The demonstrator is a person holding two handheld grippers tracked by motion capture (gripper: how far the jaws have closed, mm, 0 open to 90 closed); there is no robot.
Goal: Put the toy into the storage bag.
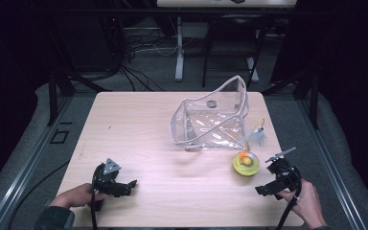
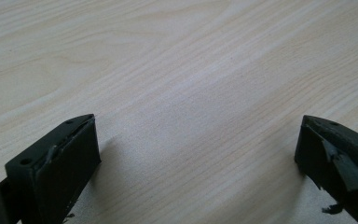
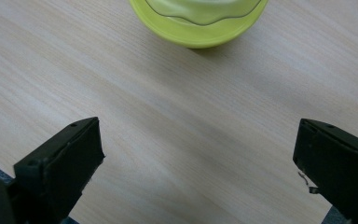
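A clear plastic pouch (image 1: 209, 120) with a white-trimmed rim stands open on the wooden table (image 1: 134, 129), right of the middle. Just in front of it sits a round yellow-green toy (image 1: 246, 164) with an orange ball on top and a thin wand ending in a white feather (image 1: 259, 136). My right gripper (image 1: 264, 176) rests open near the table's front right, a short way right of the toy and apart from it. In the right gripper view the toy (image 3: 198, 23) lies beyond the wide-apart jaws of my right gripper (image 3: 198, 140). My left gripper (image 1: 130, 188) (image 2: 198, 135) is open over bare wood at the front left.
The table's right edge (image 1: 287, 158) runs close beside the right hand. Grey floor, metal rails and cables surround the table. Chair and table legs (image 1: 179, 52) stand beyond the far edge.
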